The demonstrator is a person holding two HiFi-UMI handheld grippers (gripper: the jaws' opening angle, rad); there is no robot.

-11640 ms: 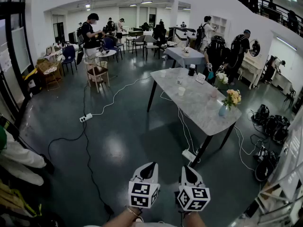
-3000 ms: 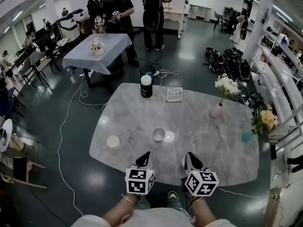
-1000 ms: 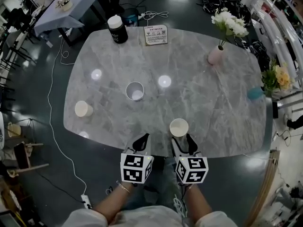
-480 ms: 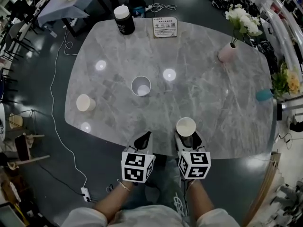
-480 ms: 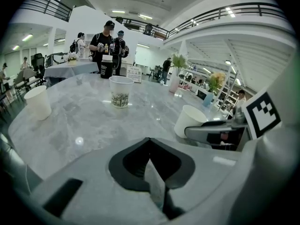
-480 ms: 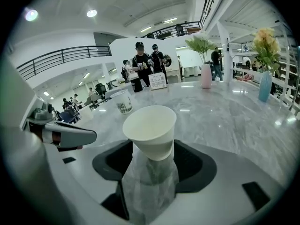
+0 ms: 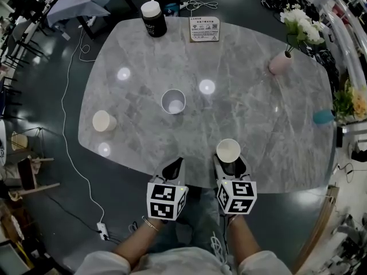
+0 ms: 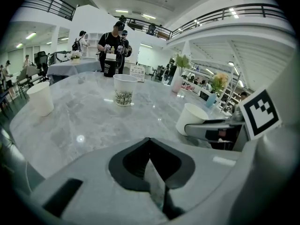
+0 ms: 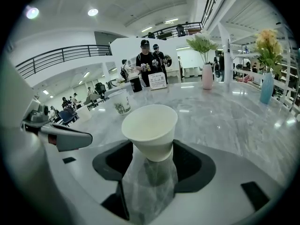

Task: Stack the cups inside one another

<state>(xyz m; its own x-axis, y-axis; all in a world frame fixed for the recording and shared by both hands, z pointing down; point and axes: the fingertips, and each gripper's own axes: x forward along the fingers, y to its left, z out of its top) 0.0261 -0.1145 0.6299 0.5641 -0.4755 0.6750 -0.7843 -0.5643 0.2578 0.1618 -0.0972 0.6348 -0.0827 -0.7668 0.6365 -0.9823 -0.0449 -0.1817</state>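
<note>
At the front edge of the grey table (image 7: 275,119), the right claw (image 7: 230,162) grips a white cup (image 9: 150,128) by its base; the left claw (image 7: 175,166) is pinched together, empty. Best to lift straight, keep it upright and lower it centred into the middle cup (image 7: 173,102).

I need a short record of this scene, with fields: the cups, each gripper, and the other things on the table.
Surface: marble table
Cups: three, all apart, none stacked
Held cup: white cup, upright
Right gripper: jaws shut on the white cup
Left gripper: jaws together, empty
Free cups: cream cup at left; printed cup at centre
Others: black canister, sign card, pink vase, teal vase
</note>
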